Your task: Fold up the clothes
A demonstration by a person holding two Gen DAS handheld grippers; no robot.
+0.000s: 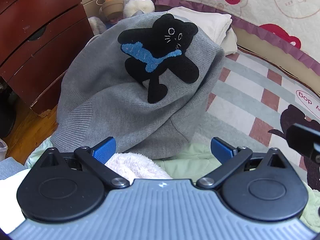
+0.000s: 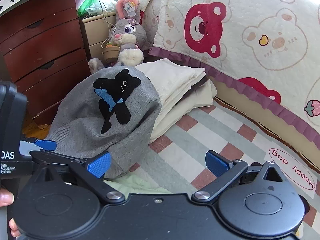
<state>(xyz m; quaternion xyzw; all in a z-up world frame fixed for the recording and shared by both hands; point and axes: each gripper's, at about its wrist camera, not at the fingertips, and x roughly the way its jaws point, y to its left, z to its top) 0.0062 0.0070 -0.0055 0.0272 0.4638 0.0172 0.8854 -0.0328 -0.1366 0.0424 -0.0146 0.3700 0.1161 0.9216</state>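
A grey knit sweater point(image 1: 112, 100) with a black cat and blue fish patch lies bunched in a mound on the checked rug; the right wrist view shows the sweater point(image 2: 84, 116) too. My left gripper point(image 1: 163, 150) stands open just in front of its near hem, above a fluffy pink garment point(image 1: 136, 166) and a pale green quilted cloth point(image 1: 192, 160). My right gripper point(image 2: 158, 163) is open beside the sweater's right edge, its left pad point(image 2: 99, 164) against the grey fabric. Nothing is held. The left gripper's body point(image 2: 12, 132) shows at the left of the right wrist view.
A stack of folded cream clothes point(image 2: 180, 88) lies behind the sweater against the bed with its bear-print quilt point(image 2: 240, 30). A red-brown drawer chest point(image 1: 36, 40) stands left. A plush rabbit point(image 2: 126, 38) sits at the back. Checked rug point(image 2: 210, 132) stretches right. A hand point(image 2: 6, 198) shows.
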